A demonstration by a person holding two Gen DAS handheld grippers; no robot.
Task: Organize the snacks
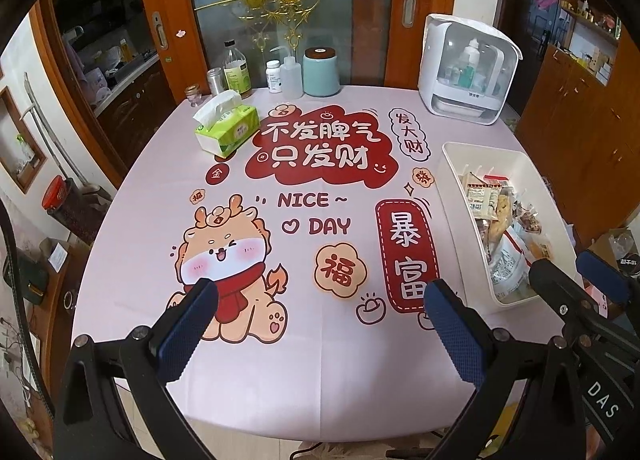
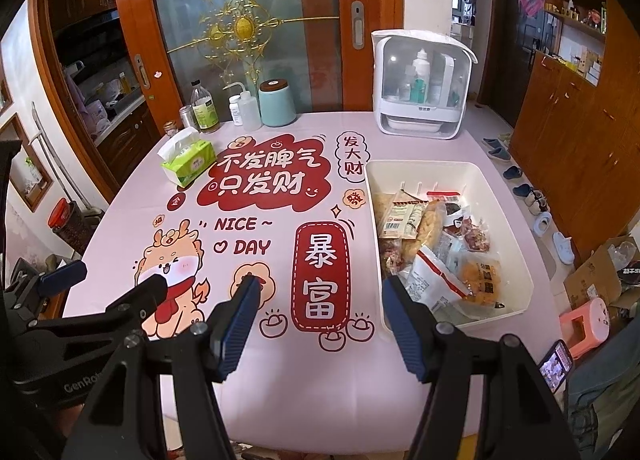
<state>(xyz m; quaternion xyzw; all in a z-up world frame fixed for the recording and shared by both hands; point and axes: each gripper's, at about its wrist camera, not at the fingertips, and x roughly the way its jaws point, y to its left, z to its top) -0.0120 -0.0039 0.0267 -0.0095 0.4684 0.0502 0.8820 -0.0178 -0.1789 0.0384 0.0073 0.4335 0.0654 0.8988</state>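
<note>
left gripper (image 1: 320,312): jaws wide apart, holding nothing, over the worktop (image 1: 320,380)
right gripper (image 2: 318,310): open too, empty
snacks (image 2: 432,244): piled in the white bin (image 2: 520,260)

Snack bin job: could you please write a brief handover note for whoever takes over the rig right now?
Left gripper: open, empty, above the tablecloth.
Right gripper: open, empty, by the near corner of the white bin.
Snack packets all lie jumbled in the bin; none on the cloth.
Done: snacks gathered in the bin.
Left: whether they need arranging, I cannot tell.
</note>
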